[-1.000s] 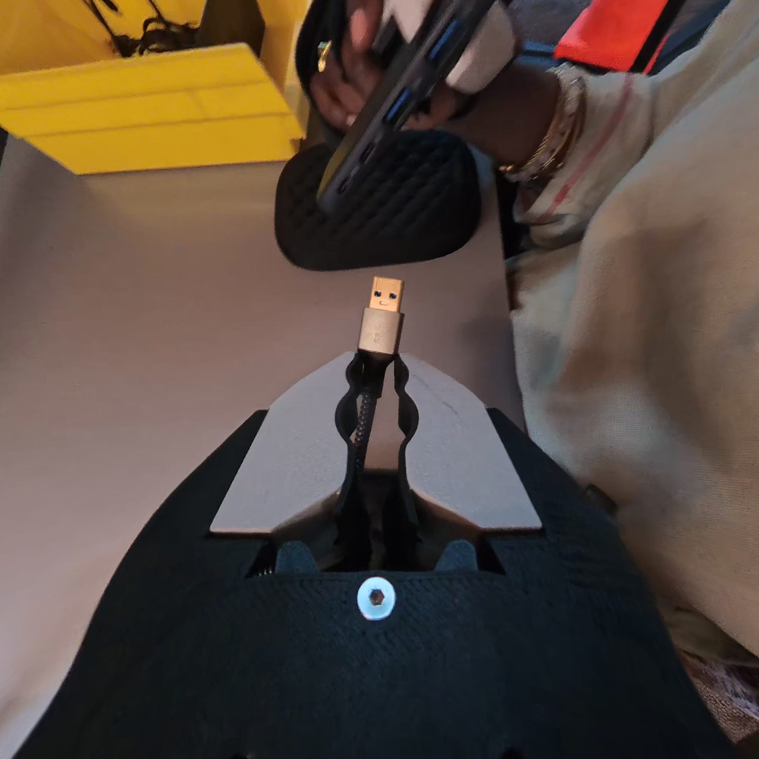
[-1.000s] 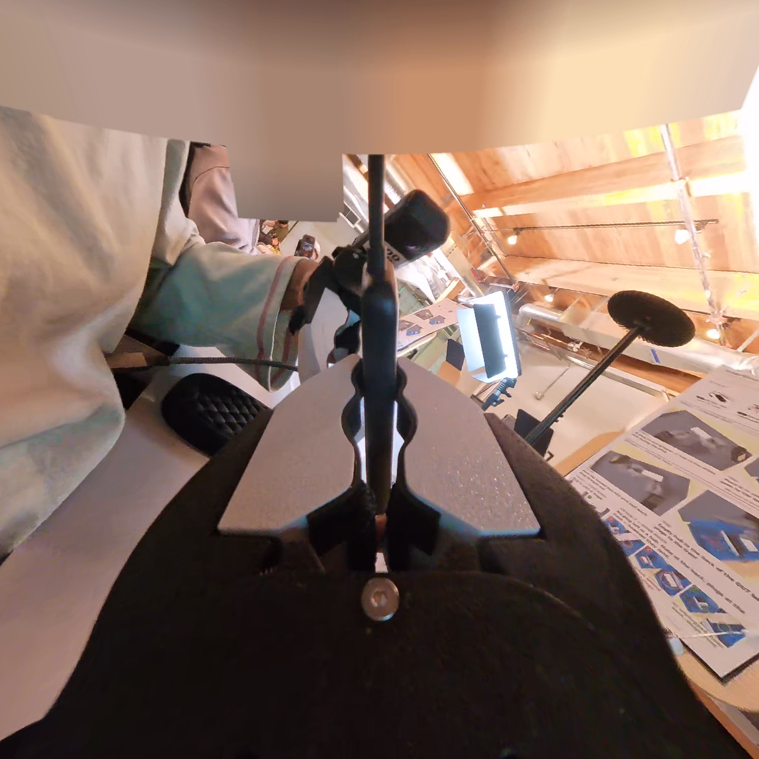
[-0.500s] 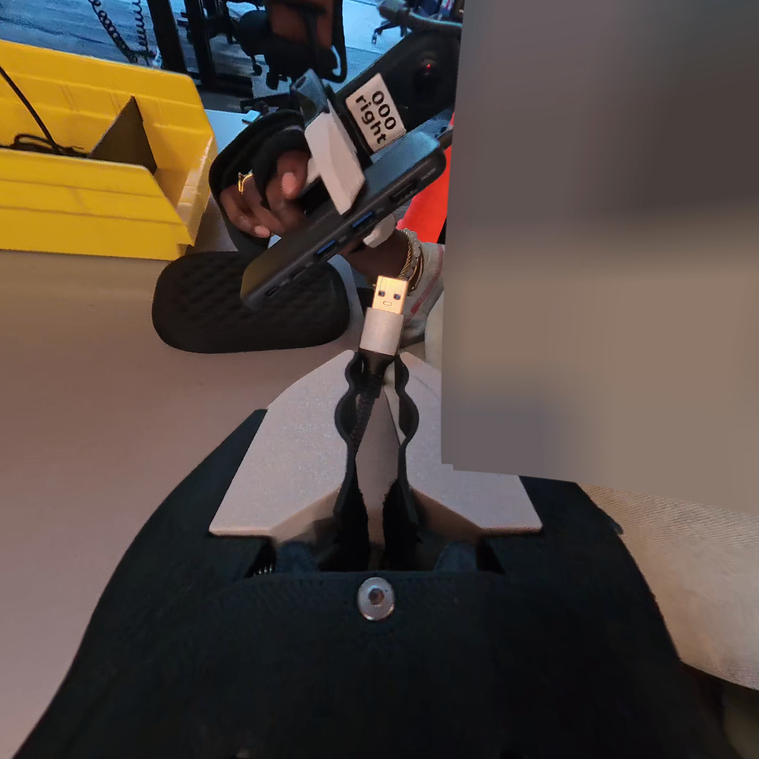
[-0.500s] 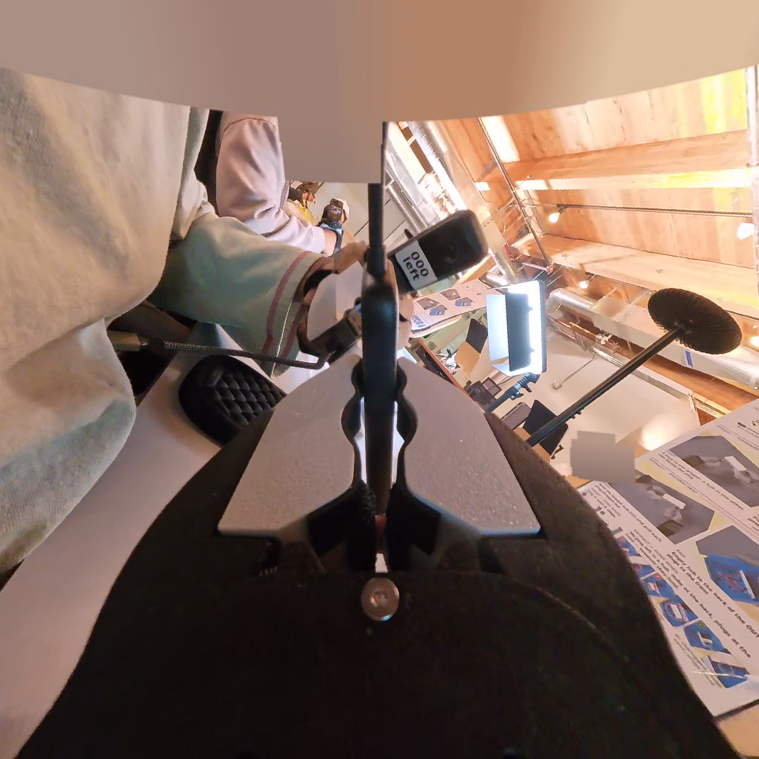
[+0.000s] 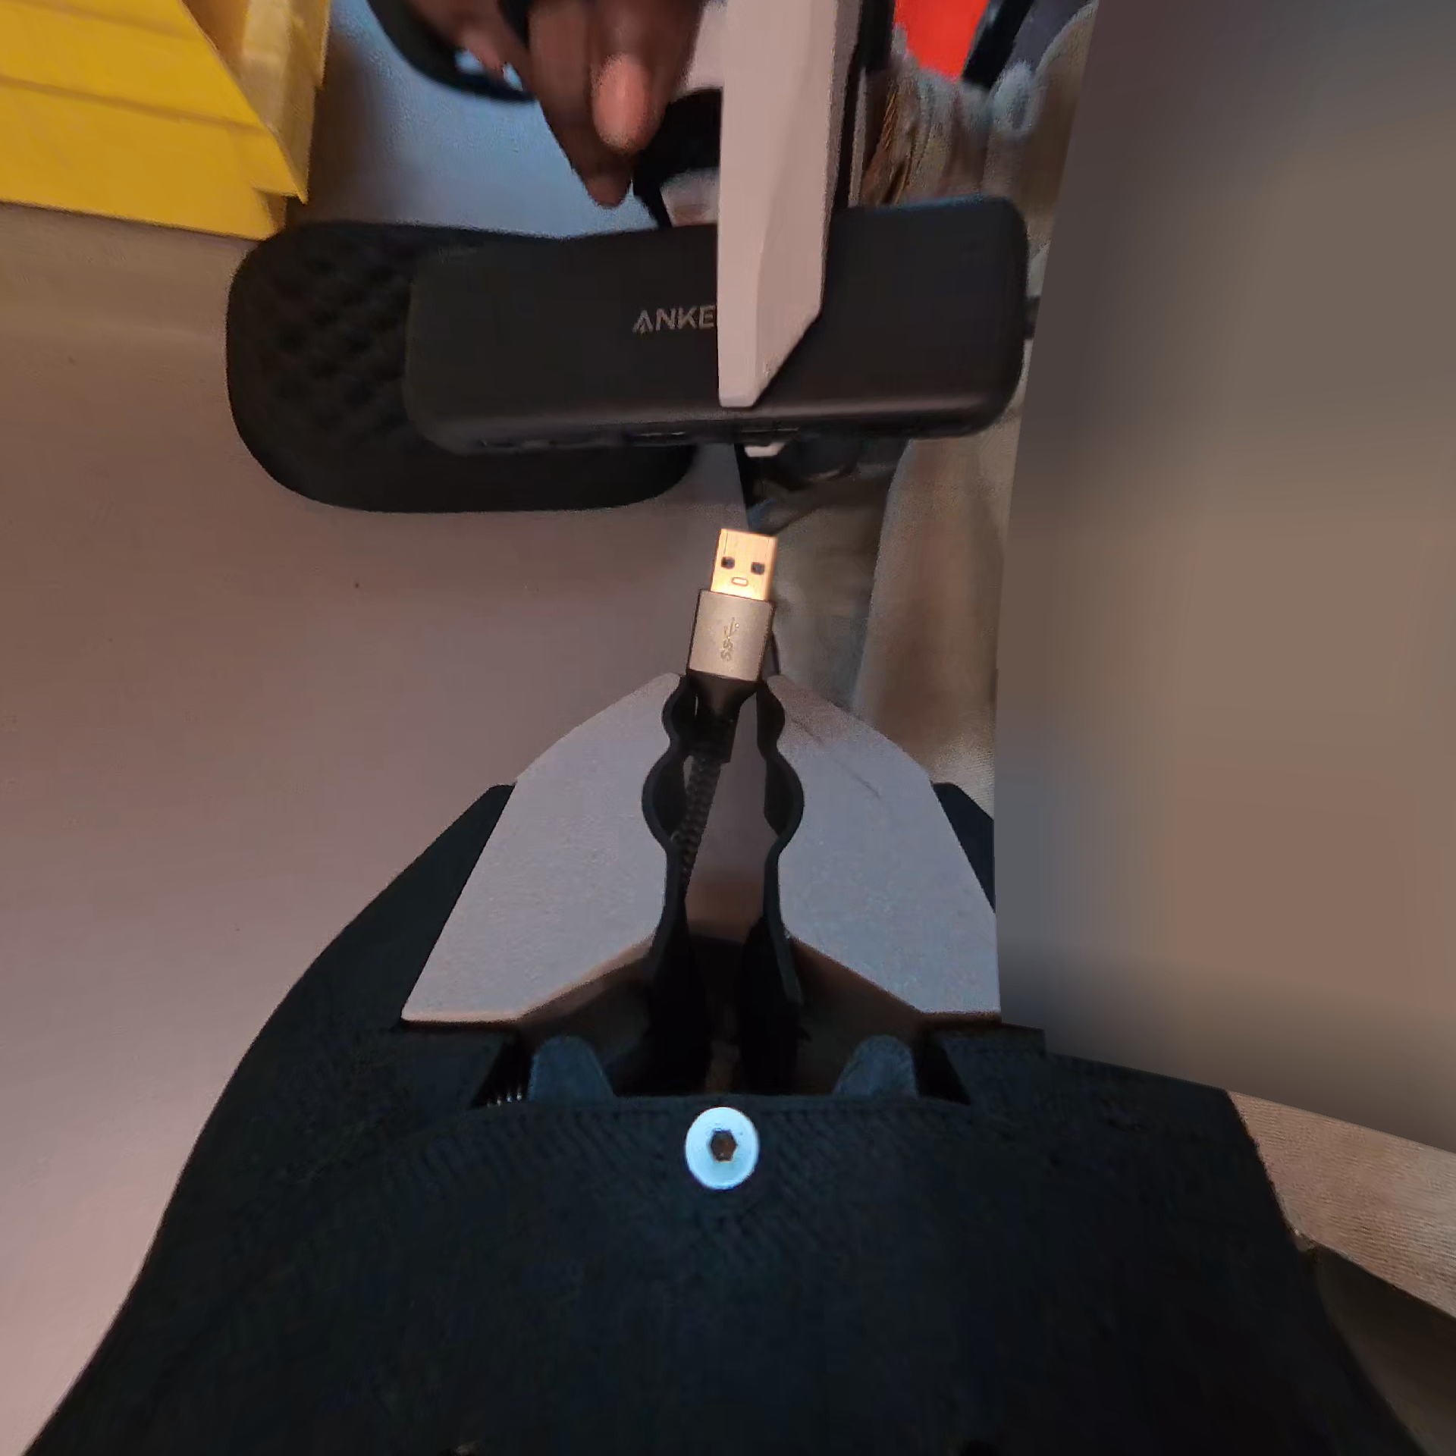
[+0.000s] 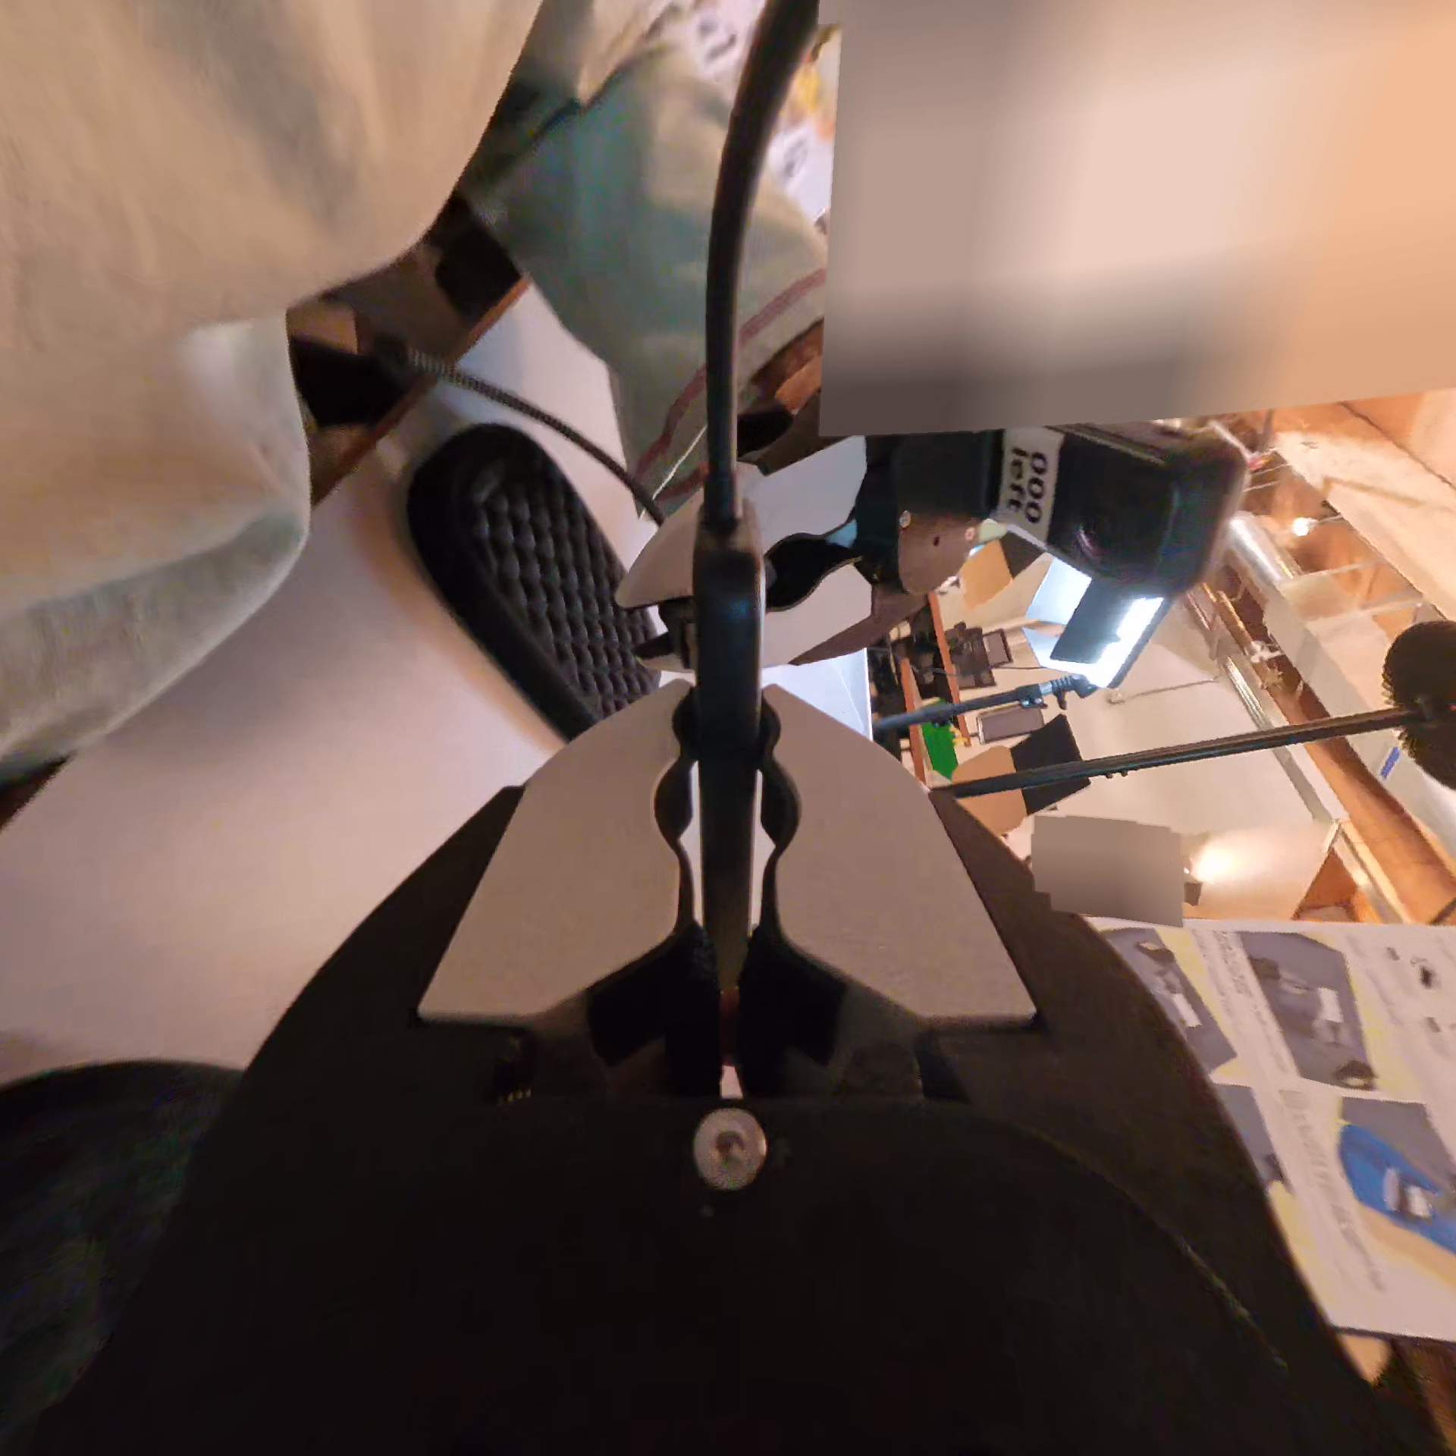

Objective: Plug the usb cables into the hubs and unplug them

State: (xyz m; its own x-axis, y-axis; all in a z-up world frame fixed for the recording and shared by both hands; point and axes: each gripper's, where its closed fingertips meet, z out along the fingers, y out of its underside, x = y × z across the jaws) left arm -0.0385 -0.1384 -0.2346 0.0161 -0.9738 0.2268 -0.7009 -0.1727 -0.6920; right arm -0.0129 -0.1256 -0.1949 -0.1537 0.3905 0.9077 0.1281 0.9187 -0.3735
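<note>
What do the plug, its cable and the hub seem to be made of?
Gold-tipped USB plug: shiny gold-coloured metal tip, matte grey sleeve, probably aluminium. Braided dark cable: woven sheath, likely nylon. Flat black hub: smooth matte casing, plastic or coated metal; unclear which.

**Two wrist cameras, facing each other**

My left camera sits just behind my left fingers (image 5: 851, 835), looking forward and down over the pale worktop (image 5: 236, 709); the hub (image 5: 551, 347) hangs close at 12 o'clock, the black pad (image 5: 315, 354) behind it at 11. My right camera looks along my right fingers (image 6: 583, 867), tipped up toward the ceiling at 3 o'clock. Both views share the hub (image 6: 729, 630), seen edge-on, the pad (image 6: 536, 567), and the worktop (image 6: 236, 788).
</note>
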